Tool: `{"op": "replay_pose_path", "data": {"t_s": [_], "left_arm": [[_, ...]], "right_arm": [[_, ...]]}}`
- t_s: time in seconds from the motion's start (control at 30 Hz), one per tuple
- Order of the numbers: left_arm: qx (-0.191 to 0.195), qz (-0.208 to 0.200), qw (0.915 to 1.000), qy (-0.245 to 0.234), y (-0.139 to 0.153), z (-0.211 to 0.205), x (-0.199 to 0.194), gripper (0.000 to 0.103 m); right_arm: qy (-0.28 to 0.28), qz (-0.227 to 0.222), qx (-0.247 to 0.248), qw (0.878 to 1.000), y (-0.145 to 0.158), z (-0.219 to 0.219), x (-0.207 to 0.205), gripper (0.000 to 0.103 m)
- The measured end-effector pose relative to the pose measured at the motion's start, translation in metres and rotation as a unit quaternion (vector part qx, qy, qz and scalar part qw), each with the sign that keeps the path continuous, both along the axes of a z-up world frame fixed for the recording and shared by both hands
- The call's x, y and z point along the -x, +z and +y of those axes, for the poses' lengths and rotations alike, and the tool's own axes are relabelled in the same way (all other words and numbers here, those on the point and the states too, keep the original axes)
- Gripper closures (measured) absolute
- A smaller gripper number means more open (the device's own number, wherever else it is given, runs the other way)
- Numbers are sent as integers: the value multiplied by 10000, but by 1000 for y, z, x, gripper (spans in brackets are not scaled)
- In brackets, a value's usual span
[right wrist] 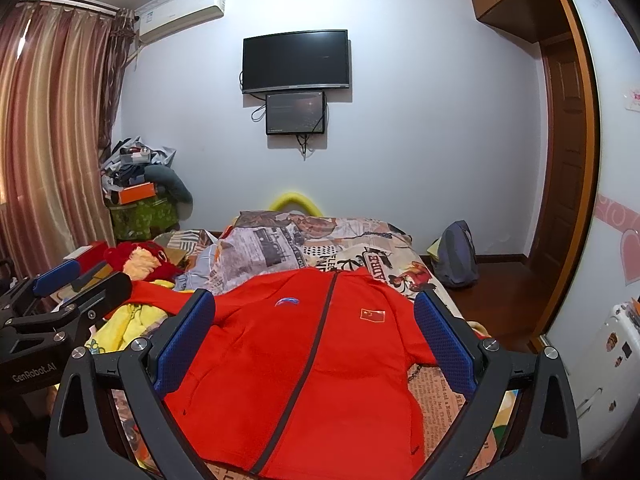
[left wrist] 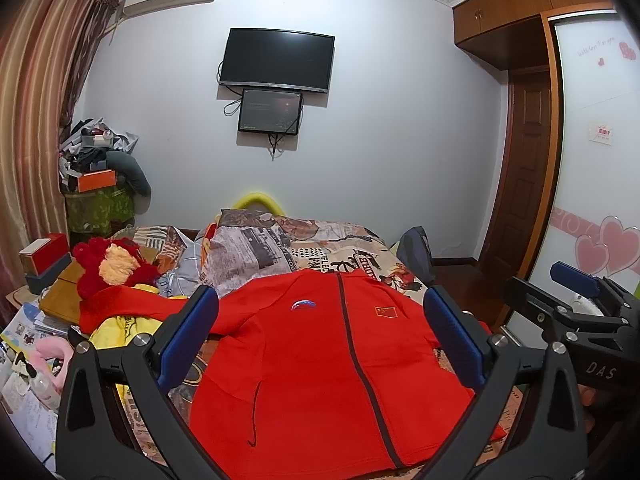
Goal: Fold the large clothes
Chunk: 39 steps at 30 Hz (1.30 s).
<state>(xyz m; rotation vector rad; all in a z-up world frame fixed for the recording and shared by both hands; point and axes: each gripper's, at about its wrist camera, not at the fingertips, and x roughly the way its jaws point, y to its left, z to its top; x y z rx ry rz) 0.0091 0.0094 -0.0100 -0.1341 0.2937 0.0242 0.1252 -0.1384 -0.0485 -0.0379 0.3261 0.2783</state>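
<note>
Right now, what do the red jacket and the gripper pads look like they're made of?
Red jacket: soft matte knit, probably fleece or sweatshirt cotton; no sheen, dark zipper, embroidered-looking chest badges. Left hand-held gripper pads: blue, dimpled texture, likely rubber or foam on black moulded plastic arms. Same on the right hand-held gripper.

Two hand-held grippers hover side by side, both pointing forward and level. The left gripper point(left wrist: 318, 332) has its blue-padded fingers point(left wrist: 188, 332) spread wide, gripping nothing. The right gripper point(right wrist: 316, 336) is likewise wide open, pads point(right wrist: 444, 344) apart and empty. Each shows at the edge of the other's view; a fingertip point(left wrist: 588, 398) of the person shows beneath the right one.
</note>
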Motion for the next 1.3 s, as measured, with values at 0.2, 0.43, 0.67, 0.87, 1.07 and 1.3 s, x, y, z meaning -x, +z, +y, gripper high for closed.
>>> {"op": "replay_pose_path", "data": {"t_s": [0.2, 0.43, 0.67, 0.87, 1.07, 1.3], "left_arm": [[33, 12, 10000, 31, 0, 5, 0, 0], [90, 48, 9999, 52, -1, 12, -2, 0], [76, 67, 9999, 60, -2, 9, -5, 0], [83, 60, 9999, 64, -2, 10, -4, 0], [113, 84, 9999, 81, -4, 13, -5, 0], [107, 77, 9998, 114, -4, 9, -4, 0]], "right_arm": [[8, 21, 8, 10000, -1, 1, -2, 4], [8, 35, 13, 10000, -1, 2, -2, 4], [14, 39, 7, 10000, -1, 2, -2, 4], [15, 48, 8, 10000, -1, 2, -3, 4], [18, 54, 2, 10000, -1, 2, -3, 4], [20, 63, 1, 10000, -1, 2, -4, 4]]}}
